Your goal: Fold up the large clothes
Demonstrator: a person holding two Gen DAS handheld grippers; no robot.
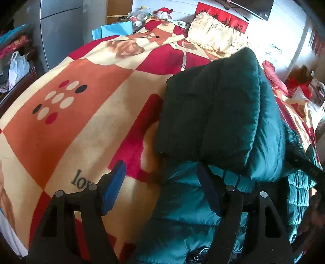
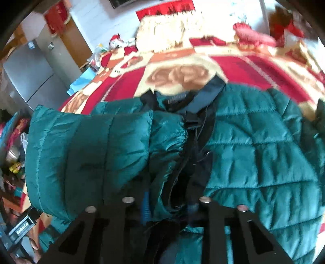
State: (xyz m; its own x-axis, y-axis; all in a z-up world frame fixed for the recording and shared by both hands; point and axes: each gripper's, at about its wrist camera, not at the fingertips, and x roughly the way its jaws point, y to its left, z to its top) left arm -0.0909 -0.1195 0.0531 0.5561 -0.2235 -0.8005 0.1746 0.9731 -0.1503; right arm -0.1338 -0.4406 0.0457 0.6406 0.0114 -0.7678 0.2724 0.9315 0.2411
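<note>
Green padded jacket [image 2: 254, 146] lying on the bed's patterned blanket [image 1: 85, 113], one sleeve [image 1: 213, 113] folded across. Left gripper [image 1: 160, 193] wide, empty; right gripper [image 2: 168, 207] narrowed on the dark front placket. Lift gently, keeping layers aligned.

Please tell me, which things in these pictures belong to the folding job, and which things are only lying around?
Belong to the job:
- green puffer jacket, one sleeve folded over
- left tool
- right tool

Only lying around:
- patterned blanket
- cream pillow
- stuffed toy
- white plastic bag
</note>
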